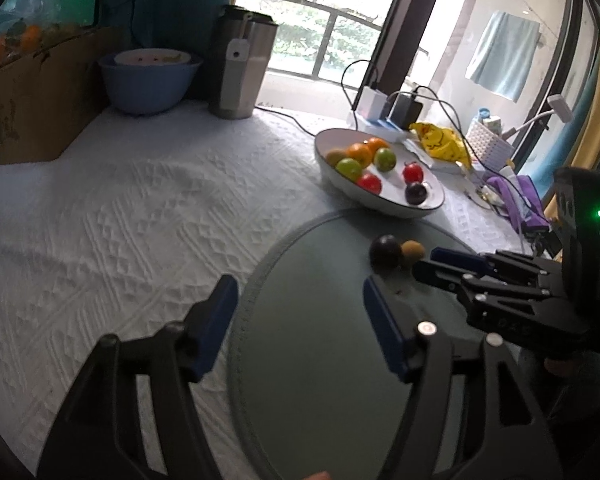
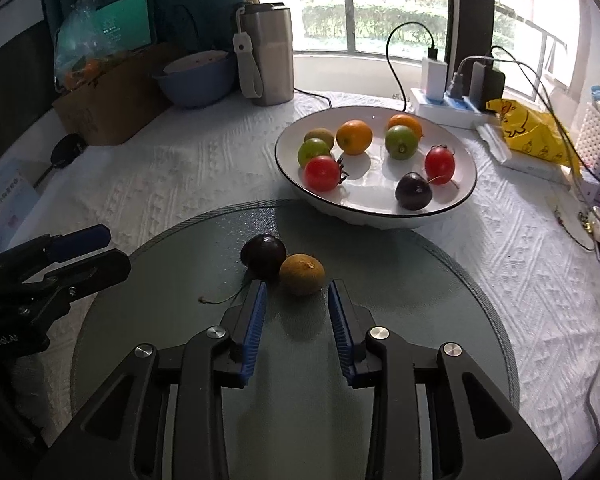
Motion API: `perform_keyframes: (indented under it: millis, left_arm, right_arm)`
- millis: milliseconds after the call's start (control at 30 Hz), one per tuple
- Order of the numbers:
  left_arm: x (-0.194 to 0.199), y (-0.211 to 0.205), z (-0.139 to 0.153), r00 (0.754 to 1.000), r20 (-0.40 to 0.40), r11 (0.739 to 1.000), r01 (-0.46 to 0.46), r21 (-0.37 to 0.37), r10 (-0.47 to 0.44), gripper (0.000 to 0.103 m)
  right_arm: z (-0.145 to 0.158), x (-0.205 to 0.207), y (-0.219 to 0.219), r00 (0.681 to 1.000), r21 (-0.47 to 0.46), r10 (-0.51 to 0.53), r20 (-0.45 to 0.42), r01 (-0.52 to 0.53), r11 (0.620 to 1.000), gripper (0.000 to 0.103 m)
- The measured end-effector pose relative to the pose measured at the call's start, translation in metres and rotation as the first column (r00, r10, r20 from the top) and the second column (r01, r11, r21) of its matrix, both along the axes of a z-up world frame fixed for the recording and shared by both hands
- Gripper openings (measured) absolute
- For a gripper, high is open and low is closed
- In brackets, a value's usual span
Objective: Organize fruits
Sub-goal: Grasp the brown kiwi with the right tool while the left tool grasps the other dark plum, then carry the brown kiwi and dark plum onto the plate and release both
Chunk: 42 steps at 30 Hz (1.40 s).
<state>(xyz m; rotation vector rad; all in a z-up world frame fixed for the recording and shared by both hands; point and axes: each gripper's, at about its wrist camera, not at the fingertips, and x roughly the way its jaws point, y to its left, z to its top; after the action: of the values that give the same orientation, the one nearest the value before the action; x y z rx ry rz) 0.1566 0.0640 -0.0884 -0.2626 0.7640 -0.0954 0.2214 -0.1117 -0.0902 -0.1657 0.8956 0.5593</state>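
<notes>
A dark plum (image 2: 263, 255) and a brown kiwi (image 2: 302, 273) lie touching on a round grey-green mat (image 2: 420, 300). My right gripper (image 2: 297, 294) is open, low over the mat, its fingertips just short of the kiwi. A white bowl (image 2: 380, 216) behind the mat holds oranges, green fruits, red tomatoes, a kiwi and a plum. In the left wrist view the plum (image 1: 386, 251) and kiwi (image 1: 413, 251) lie on the mat (image 1: 320, 340) below the bowl (image 1: 340, 178). My left gripper (image 1: 298, 300) is open and empty over the mat's left edge. The right gripper (image 1: 432, 264) shows at the right.
A steel flask (image 2: 266, 52), a blue bowl (image 2: 196, 80) and a cardboard box (image 2: 108, 108) stand at the back left. A power strip with chargers (image 2: 456, 92), a yellow bag (image 2: 532, 136) and cables lie at the right. A white textured cloth (image 2: 180, 172) covers the table.
</notes>
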Motion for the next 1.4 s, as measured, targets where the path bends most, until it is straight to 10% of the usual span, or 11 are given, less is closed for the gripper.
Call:
perform_keyframes:
  millis: [1033,1400]
  left_arm:
    - [0.074,-0.078,-0.009,0.986,-0.092,0.985,0.149,0.085,-0.141,0.066]
    - [0.074,-0.09,-0.013,0.983,-0.111,0.975,0.164,0.148,-0.148,0.03]
  right_arm:
    - [0.003,0.03,-0.049,1.0,0.072,-0.019,0.009,0.018,0.997,0.027]
    - [0.006,0.029,-0.06,0.999,0.09,-0.034,0.013,0.032,0.995,0.027]
